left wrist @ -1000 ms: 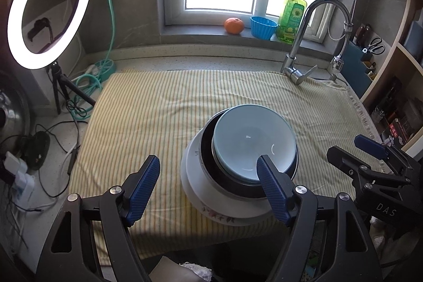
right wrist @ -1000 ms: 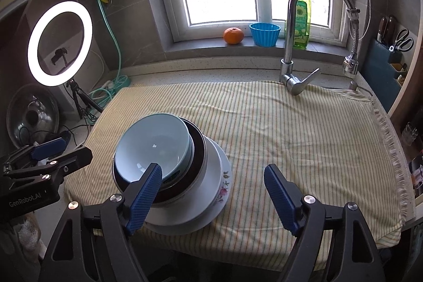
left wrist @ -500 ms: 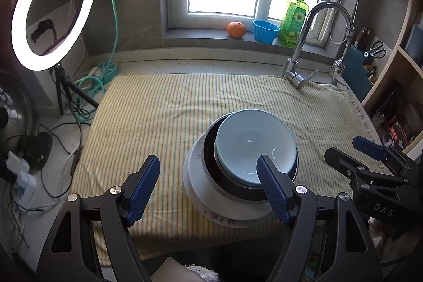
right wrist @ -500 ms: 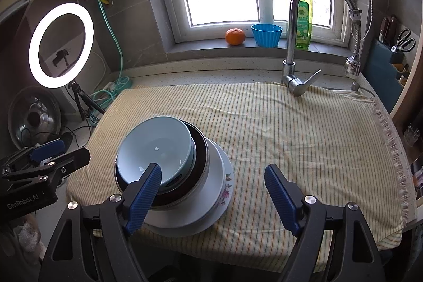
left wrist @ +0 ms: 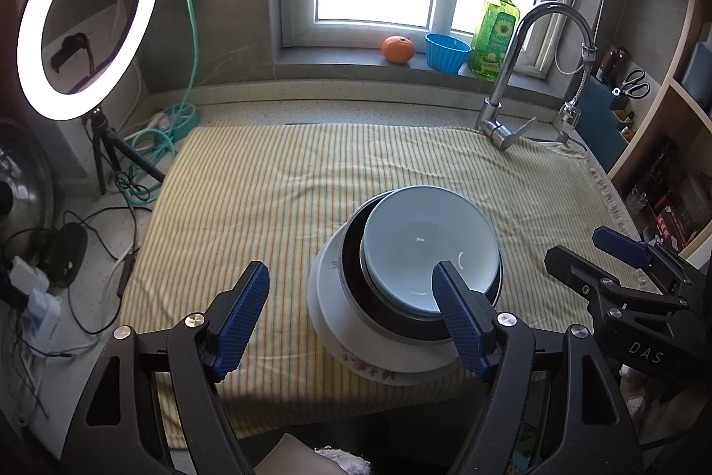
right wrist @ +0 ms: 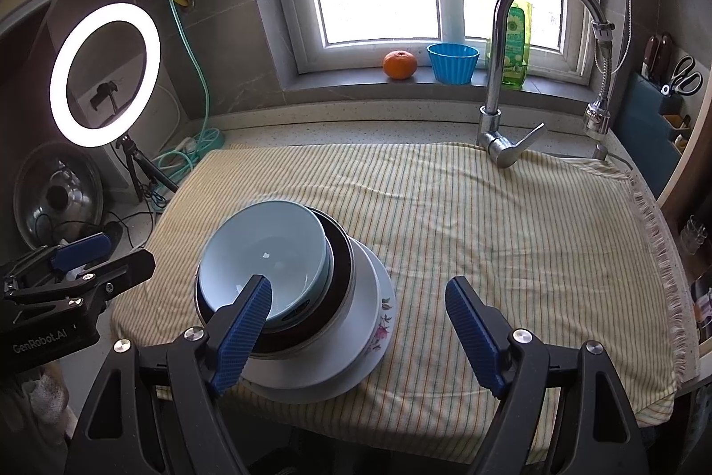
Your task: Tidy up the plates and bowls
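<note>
Jaws on both tools stand wide apart with nothing between the pads: the left gripper (left wrist: 351, 317) and the right gripper (right wrist: 356, 330) hover short of the near edge of the striped cloth (right wrist: 511, 234), each tilted down toward it.

Judging by how things lie, the sorting looks finished or nearly so, since every dish is in one nest. If a last touch is wanted, it would be to centre the top bowl: it should be nudged by its rim with one pad, gently, while the other tool steadies the plate, because a push from the near side could slide the whole nest along the loose cloth.

From the left gripper, the stack sits just beyond and toward its right finger (left wrist: 460, 323), whose pad overlaps the bowl's near rim in view; whether it touches cannot be told. From the right gripper, the stack lies beyond its left finger. The light blue bowl (left wrist: 427, 250) rests inside a dark steel-rimmed bowl (right wrist: 340, 252), off-centre in it, and both sit on a white floral plate (right wrist: 378, 310) near the cloth's front edge.
</note>
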Tool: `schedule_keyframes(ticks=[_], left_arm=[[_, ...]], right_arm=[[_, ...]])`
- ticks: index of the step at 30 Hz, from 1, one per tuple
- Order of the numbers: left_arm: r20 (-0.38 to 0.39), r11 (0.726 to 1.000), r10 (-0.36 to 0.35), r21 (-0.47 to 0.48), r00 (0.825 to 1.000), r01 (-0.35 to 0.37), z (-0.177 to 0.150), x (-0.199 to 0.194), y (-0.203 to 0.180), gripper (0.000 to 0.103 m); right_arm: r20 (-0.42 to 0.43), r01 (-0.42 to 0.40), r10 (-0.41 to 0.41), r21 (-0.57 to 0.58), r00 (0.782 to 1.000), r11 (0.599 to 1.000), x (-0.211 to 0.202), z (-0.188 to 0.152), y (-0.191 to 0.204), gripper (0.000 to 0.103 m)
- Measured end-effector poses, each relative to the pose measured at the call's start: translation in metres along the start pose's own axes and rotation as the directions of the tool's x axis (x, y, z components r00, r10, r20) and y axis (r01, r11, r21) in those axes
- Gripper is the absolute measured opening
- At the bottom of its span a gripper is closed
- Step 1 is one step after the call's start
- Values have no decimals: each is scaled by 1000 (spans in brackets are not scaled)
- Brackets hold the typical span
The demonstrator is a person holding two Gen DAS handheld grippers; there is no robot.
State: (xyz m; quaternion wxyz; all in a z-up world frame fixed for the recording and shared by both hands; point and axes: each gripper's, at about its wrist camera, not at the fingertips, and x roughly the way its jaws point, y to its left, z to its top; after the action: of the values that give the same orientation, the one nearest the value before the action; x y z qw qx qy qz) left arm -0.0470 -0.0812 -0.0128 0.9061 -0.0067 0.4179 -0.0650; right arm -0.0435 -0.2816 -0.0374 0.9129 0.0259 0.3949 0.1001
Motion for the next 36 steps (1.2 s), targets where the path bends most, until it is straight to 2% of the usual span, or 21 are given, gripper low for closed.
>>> schedule_keyframes(ticks=[36], left_arm=[[-14, 1000, -1, -2, 1000, 1, -3, 3, 0, 76]], right_arm=[[-19, 1, -1, 22, 1000, 1000, 6, -3, -3, 77]])
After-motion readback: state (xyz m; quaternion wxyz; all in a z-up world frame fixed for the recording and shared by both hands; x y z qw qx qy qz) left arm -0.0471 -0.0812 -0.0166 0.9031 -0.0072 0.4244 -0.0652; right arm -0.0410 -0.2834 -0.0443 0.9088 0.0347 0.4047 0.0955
